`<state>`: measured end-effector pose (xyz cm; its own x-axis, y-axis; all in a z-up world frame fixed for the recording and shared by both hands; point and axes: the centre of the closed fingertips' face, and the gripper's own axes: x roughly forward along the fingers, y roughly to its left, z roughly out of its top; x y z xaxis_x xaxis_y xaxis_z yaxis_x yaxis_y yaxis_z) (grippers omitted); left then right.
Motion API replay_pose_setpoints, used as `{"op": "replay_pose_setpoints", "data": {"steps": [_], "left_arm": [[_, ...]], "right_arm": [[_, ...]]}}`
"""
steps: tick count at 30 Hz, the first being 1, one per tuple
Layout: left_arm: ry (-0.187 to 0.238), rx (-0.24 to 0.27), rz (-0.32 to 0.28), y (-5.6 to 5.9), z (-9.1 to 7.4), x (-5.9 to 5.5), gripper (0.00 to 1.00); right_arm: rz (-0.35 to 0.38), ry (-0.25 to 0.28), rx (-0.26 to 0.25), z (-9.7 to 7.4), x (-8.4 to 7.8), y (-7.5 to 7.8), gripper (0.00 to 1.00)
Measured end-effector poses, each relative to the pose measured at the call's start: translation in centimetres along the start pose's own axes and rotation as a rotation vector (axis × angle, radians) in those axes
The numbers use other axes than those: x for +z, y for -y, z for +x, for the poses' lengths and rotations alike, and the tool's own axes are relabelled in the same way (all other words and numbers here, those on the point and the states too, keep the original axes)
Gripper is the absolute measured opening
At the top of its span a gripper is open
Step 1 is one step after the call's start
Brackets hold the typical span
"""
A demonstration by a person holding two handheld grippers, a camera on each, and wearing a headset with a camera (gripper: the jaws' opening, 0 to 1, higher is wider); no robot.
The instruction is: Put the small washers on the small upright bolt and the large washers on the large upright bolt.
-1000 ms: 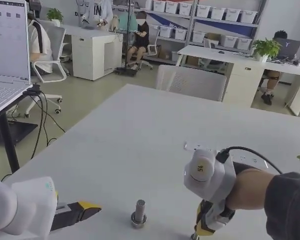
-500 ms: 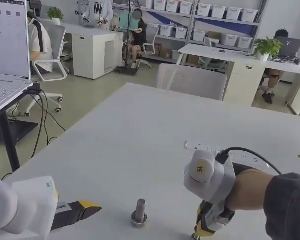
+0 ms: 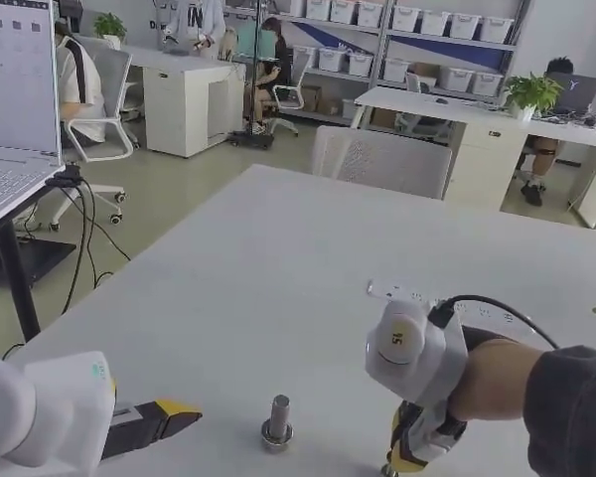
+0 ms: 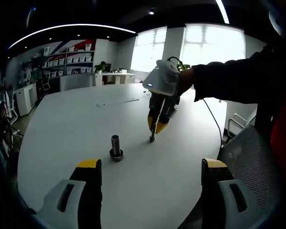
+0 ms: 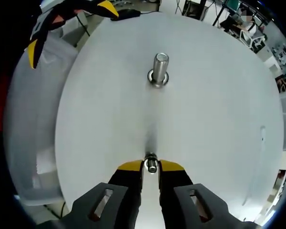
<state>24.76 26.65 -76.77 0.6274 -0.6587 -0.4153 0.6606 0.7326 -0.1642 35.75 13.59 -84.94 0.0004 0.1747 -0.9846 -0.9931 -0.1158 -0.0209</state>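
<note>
Step in hand, as I read it: small-washer placement. My right gripper points down at the table, jaws clenched close about the top of the small bolt, which stands upright on the table near the front edge. There's a small round metal bit between the tips, but I can't tell if it's a small washer or the bolt's own end. My left gripper hangs low at the near-left edge w/ jaws released wide, holding nothing. The large bolt stands upright between the two grippers, apart from both. It has a ring at its foot, prob. a large washer already on, though it could be its own base. Next move, I reckon: ease the right jaws apart w/o tipping the small bolt, then lift straight up. It's thin and looks easy to knock over. Around: a power strip lies farther back on the table, a laptop sits on a stand off to the left, and there's a chair at the far side. Nothing lies in the way betw. the bolts.
</note>
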Motion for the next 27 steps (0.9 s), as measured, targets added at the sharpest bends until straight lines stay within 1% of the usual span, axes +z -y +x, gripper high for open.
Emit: {"op": "replay_pose_setpoints", "data": {"steps": [27], "left_arm": [[-0.002, -0.002, 0.001, -0.14, -0.03, -0.03, 0.86]], "right_arm": [[0.000, -0.002, 0.001, 0.15, -0.05, 0.05, 0.13]]}}
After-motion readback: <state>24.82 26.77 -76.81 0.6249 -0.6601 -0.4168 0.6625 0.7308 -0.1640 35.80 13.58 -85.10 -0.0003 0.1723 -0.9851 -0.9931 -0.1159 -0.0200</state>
